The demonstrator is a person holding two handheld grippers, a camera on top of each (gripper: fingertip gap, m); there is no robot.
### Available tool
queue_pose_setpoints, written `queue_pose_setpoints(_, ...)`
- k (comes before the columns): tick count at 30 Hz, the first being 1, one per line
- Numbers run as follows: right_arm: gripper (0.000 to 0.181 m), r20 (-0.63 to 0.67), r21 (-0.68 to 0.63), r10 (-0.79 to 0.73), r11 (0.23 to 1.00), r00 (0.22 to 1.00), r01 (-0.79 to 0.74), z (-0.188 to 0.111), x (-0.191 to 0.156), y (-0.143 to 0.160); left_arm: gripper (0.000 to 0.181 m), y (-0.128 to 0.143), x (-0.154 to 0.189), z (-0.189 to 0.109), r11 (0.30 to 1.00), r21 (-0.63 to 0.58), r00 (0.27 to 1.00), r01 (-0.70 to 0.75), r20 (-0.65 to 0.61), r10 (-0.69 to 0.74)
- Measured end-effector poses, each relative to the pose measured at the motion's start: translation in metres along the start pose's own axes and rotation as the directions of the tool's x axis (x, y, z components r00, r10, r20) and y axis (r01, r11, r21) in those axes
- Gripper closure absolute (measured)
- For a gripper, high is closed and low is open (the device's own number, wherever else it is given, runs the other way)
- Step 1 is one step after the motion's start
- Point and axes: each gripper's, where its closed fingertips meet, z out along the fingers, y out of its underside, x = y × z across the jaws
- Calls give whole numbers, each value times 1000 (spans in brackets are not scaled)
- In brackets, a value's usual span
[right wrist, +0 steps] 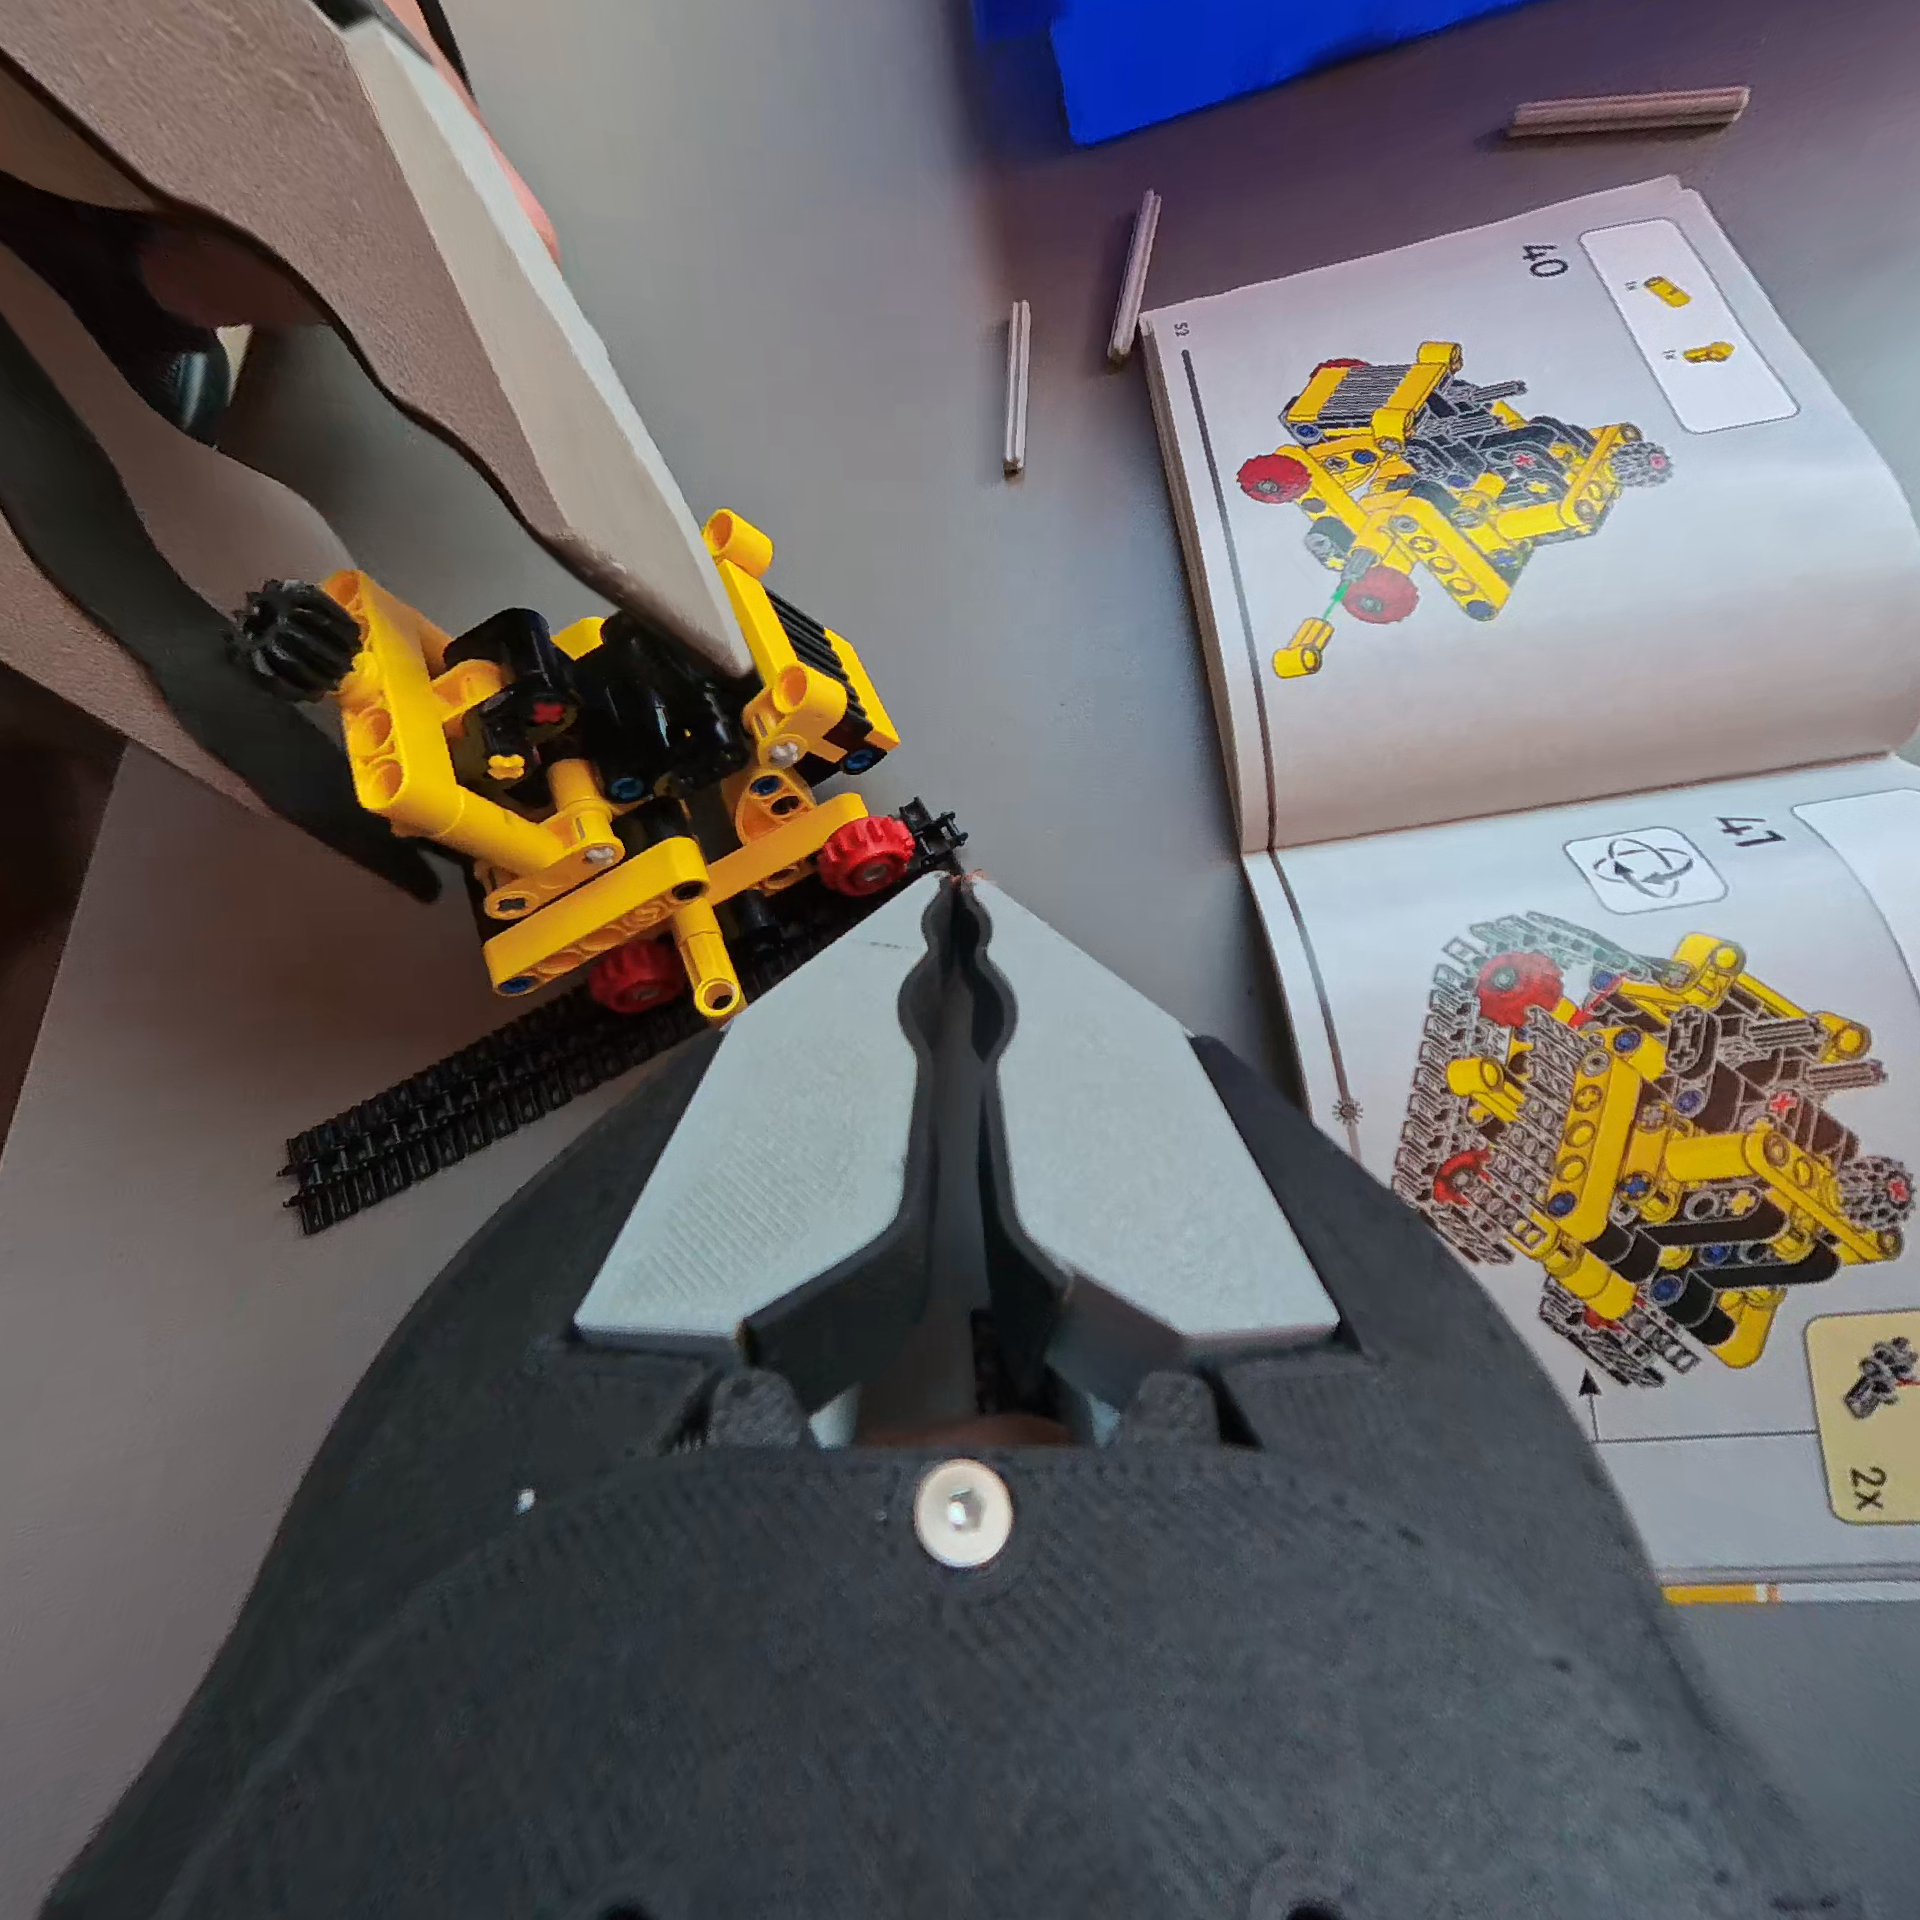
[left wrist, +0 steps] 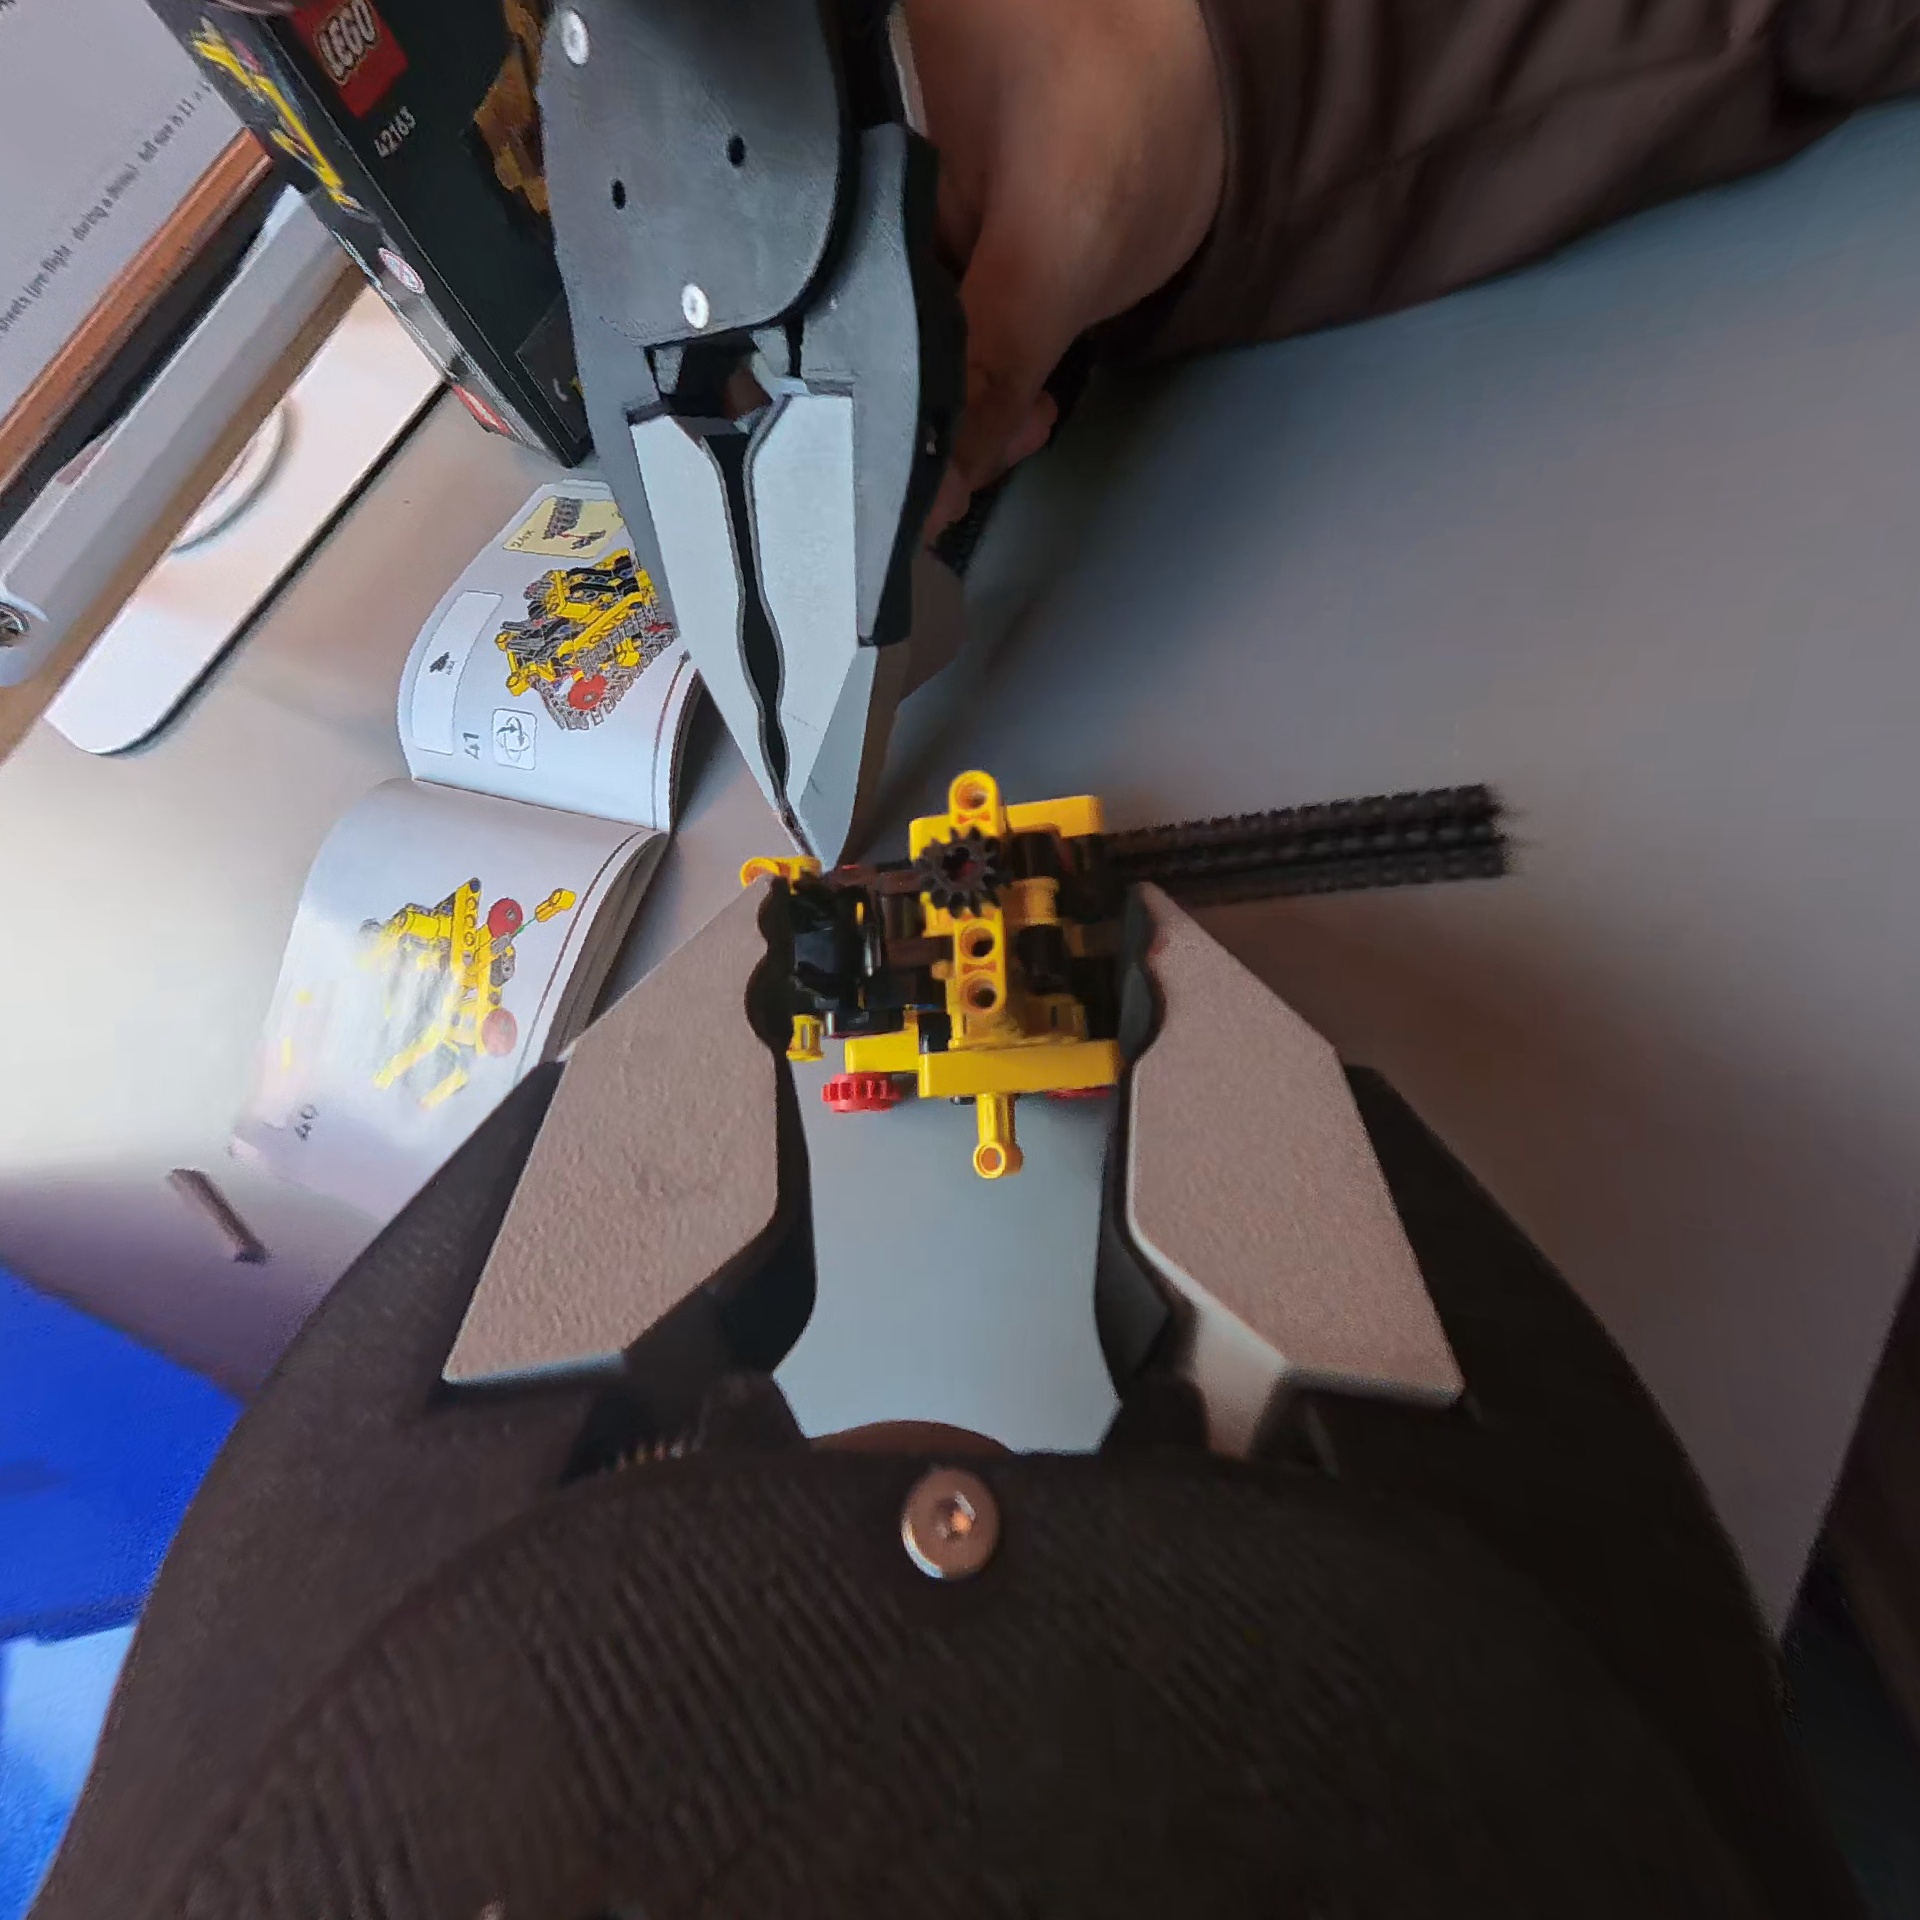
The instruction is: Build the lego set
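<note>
A yellow and black lego vehicle model (left wrist: 966, 956) with red wheels and a black gear stands on the grey table. My left gripper (left wrist: 951, 914) is shut on the model, one finger on each side; in the right wrist view it (right wrist: 571, 774) comes in from the upper left over the model (right wrist: 623, 748). A black track strip (left wrist: 1320, 842) lies under the model and runs out past it (right wrist: 499, 1091). My right gripper (right wrist: 961, 894) is shut, its tips right at the track's end link (right wrist: 933, 826) beside a red wheel. I cannot tell whether it pinches the link. It also shows in the left wrist view (left wrist: 821, 836).
An open instruction booklet (right wrist: 1558, 675) lies right of the model, also seen in the left wrist view (left wrist: 488, 914). The lego box (left wrist: 416, 239) and a silver stand (left wrist: 208, 561) are behind. Three thin sticks (right wrist: 1016, 384) and a blue object (right wrist: 1247, 62) lie farther off. A hand and sleeve (left wrist: 1299, 187) hold the right gripper. My hands' fingertips stand some 7 cm from each other.
</note>
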Motion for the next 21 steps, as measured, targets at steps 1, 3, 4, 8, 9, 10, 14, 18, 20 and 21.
queue_pose_setpoints(1,181,-1,0,1,1000,1000,-1,0,0,0,120,-4,0,-3,999,24,999,28,-18,-27)
queue_pose_setpoints(3,181,-19,0,2,1000,1000,-2,-1,3,0,120,-11,0,-10,995,71,996,73,-56,-69)
queue_pose_setpoints(4,181,-30,3,3,1000,1000,-3,-1,5,0,120,-14,-3,-13,992,88,994,89,-64,-84)
queue_pose_setpoints(8,181,-34,6,9,1000,999,-9,-1,6,-1,105,-8,-14,-18,989,60,989,133,-69,-129)
queue_pose_setpoints(9,181,-30,2,9,1000,1000,-9,-2,6,0,101,-5,-13,-16,989,40,987,140,-80,-136)
queue_pose_setpoints(10,181,-30,-3,9,1000,1000,-9,-4,6,1,99,-4,-11,-14,989,36,986,143,-91,-139)
queue_pose_setpoints(14,169,-28,11,4,1000,1000,-4,-19,5,-3,95,6,6,-3,990,-31,978,138,-151,-141)
queue_pose_setpoints(18,162,58,29,39,999,998,-41,-23,-18,2,105,23,1,7,994,-110,998,9,-54,-15)
queue_pose_setpoints(20,174,43,33,39,999,998,-40,-24,-29,10,105,22,4,7,994,-110,998,3,-68,-11)
queue_pose_setpoints(21,181,43,48,34,998,998,-37,-26,-38,13,105,22,5,7,994,-106,997,-2,-81,-6)
